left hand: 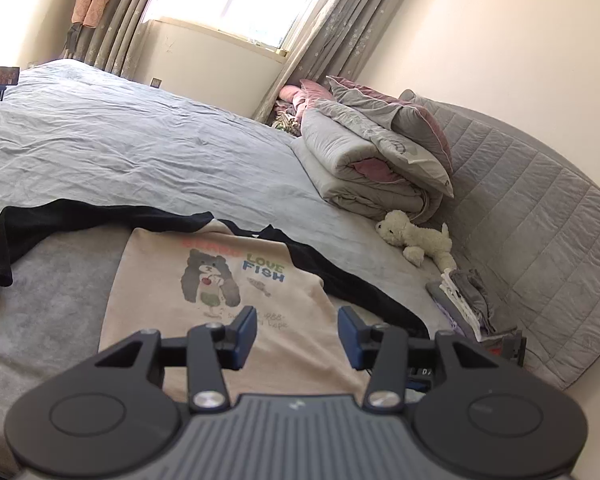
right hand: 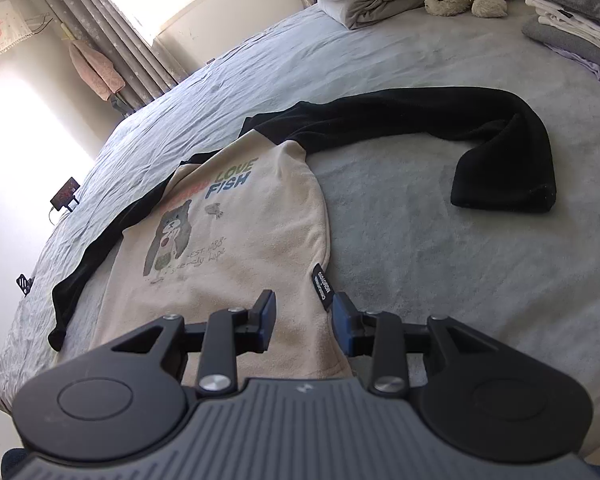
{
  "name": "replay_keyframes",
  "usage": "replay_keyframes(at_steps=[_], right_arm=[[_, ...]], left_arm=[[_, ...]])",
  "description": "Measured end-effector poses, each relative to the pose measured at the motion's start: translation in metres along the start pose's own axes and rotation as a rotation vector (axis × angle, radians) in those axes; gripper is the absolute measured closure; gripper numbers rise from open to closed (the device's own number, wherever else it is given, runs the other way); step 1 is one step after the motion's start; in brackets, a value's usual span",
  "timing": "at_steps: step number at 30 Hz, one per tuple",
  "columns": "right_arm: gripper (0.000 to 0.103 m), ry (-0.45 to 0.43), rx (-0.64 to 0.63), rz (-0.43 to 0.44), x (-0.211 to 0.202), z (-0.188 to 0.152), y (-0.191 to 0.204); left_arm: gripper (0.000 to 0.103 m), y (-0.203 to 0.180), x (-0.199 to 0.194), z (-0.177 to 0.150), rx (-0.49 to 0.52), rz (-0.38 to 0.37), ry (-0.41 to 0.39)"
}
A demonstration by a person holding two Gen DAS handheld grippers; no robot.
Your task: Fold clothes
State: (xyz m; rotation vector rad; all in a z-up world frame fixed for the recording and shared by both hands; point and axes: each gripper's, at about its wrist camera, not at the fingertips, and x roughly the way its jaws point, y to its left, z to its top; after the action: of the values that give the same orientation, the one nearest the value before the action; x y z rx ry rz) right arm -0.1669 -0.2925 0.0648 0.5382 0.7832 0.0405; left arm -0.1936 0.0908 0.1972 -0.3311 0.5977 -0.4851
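— Blue-grey bed (left hand: 120,140), big and wrinkly. What lies on it?

— A cream shirt (right hand: 236,248) with a bear, spread flat. Both black sleeves (right hand: 480,128) stick out sideways.

— Are the grippers holding it?

— No. The left gripper (left hand: 297,338) and right gripper (right hand: 303,322) hover half open over the bottom edge, holding nothing.

— So what's next?

— I think folding starts now: pinch a sleeve and lay it across the bear.

The left gripper (left hand: 298,334) sits at the bottom centre of the frame, fingers (left hand: 246,326) apart with nothing between them, above a beige shirt (left hand: 204,304) with black sleeves spread on the bed (left hand: 120,144). A plush toy (left hand: 414,238) lies at centre right, below a folded duvet (left hand: 364,156); stacked clothes (left hand: 466,296) lie lower right.
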Motion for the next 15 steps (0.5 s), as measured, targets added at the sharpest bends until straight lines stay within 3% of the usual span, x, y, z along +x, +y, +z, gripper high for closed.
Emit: replay_keyframes(at_steps=[2,4,7,11,15], right_arm=[[0.067,0.000,0.007,-0.008,-0.001,0.004,0.000],[0.067,-0.014,-0.012,-0.029,-0.004,0.013,0.004],[0.067,-0.080,-0.041,-0.050,-0.020,0.038,0.016],[0.061,-0.185,-0.116,-0.031,-0.045,0.080,0.043],[0.057,-0.223,-0.197,-0.049,-0.043,0.102,0.064]], left_arm=[[0.056,0.004,0.007,0.014,-0.053,0.004,0.021],[0.056,0.013,0.015,0.031,-0.174,-0.022,0.051],[0.047,0.016,0.026,0.051,-0.273,-0.028,0.049],[0.044,0.023,0.047,0.067,-0.269,0.024,0.030],[0.037,0.050,0.082,0.074,-0.247,0.086,0.054]])
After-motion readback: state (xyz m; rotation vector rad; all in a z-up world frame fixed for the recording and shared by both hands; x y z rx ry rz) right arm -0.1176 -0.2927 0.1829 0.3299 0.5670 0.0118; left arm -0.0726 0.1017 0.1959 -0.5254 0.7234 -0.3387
